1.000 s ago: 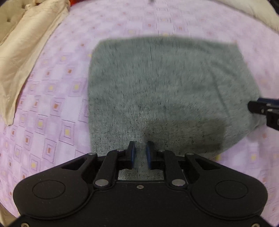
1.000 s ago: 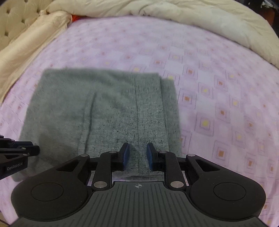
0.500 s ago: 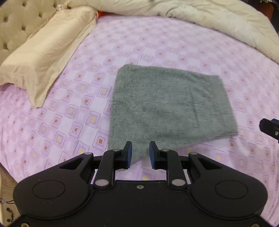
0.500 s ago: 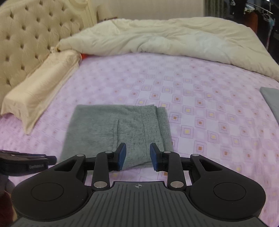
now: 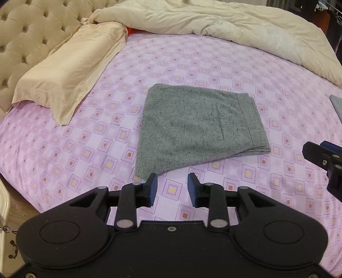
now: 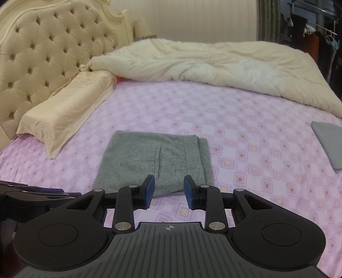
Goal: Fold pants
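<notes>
Tufted cream headboard [image 6: 38, 62], striped wall [image 6: 192, 19], perhaps dim clothes rack [image 6: 316, 25].

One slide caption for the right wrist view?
Open right gripper above folded grey pants on the purple bedsheet.

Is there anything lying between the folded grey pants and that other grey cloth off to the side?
Nothing: in the right wrist view, only bare purple patterned sheet separates the folded pants from the grey cloth.
</notes>
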A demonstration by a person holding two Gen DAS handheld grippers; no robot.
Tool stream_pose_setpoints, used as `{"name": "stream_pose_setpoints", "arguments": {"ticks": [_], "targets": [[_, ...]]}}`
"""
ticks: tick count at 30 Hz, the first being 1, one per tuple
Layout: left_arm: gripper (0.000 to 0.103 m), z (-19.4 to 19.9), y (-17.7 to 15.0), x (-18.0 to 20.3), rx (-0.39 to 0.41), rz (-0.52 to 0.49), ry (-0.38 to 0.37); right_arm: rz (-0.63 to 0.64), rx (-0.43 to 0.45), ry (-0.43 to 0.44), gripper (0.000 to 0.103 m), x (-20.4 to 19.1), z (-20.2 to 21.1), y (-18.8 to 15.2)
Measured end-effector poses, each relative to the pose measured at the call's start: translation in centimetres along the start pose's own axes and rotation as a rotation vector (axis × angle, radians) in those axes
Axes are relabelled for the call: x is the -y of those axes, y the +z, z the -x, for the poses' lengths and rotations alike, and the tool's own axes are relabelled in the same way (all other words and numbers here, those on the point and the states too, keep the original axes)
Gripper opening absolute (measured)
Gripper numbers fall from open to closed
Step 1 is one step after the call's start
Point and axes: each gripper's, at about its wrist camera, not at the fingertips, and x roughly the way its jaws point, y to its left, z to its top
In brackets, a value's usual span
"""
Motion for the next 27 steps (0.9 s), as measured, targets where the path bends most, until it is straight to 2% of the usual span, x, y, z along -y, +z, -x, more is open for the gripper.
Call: {"name": "stream_pose_setpoints", "arguments": {"ticks": [8, 27], "targets": [[0.042, 1.7, -1.1, 0.6, 0.032, -0.023, 0.003, -0.008, 0.032, -0.003, 0.029, 0.1, 1.3, -0.5], [0.043, 3.2, -2.5, 1.8, 0.046, -0.045, -0.006, -0.008, 0.046, 0.0, 0.029, 0.1, 2.1, -1.3]]}}
